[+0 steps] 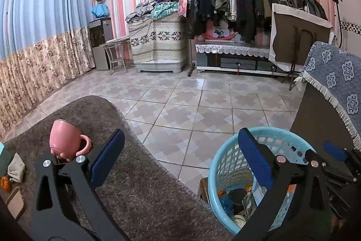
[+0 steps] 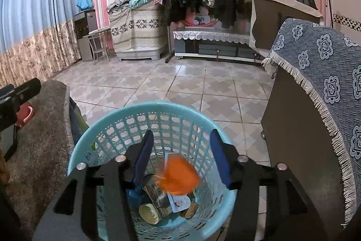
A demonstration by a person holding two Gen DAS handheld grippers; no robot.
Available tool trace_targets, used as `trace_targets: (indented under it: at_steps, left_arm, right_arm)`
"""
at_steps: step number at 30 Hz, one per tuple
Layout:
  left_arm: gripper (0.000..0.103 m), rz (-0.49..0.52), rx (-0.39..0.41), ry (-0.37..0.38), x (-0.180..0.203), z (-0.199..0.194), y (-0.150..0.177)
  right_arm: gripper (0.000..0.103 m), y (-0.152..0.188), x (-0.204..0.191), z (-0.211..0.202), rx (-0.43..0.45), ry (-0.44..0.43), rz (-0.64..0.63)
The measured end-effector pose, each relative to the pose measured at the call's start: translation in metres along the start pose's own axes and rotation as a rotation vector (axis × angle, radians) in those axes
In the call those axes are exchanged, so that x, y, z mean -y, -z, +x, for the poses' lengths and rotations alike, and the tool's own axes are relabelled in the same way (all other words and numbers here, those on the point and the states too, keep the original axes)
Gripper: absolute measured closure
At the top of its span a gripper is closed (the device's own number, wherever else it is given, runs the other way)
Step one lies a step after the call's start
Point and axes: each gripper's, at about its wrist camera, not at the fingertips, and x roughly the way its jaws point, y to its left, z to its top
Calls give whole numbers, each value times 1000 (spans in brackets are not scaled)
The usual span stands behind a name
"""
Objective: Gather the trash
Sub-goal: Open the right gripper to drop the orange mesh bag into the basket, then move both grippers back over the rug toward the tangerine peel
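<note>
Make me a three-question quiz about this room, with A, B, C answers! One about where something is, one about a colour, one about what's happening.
1. Where is the pink mug?
A. on the grey rug
B. in the basket
C. on the clothes rack

2. What colour is the basket?
A. red
B. light blue
C. black

3. The right gripper is
A. shut on a can
B. squeezing a cloth
C. open over the basket

Answers: 1 A, the mug stands on the rug; 2 B, its rim is light blue; 3 C, the jaws are apart and a blurred orange thing is below them.

Pink mug [image 1: 65, 138] on brown rug [image 1: 126, 184]; clothes rack [image 1: 248, 1] (dark coats) against striped wall.
</note>
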Motion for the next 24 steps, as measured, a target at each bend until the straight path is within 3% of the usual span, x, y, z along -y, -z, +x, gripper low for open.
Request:
trace_targets:
  at_steps: [1,2,7,24]
  left_arm:
    - [6,-4,-1,-2,-2,0,0]
    - [6,-6,-1,-3,-2,0,-1]
    - [6,-21,-1,-9,-8,0,-2]
    - [6,-60,-2,-22,-36,-17,-3]
  right_arm:
    - [24,0,0,-1,3,-3,2]
    - [20,0,-1,-2,8,-6,1]
    - [9,0,-9,-6,26,13,-34]
    - [5,0,-24,-17,72,28,-87]
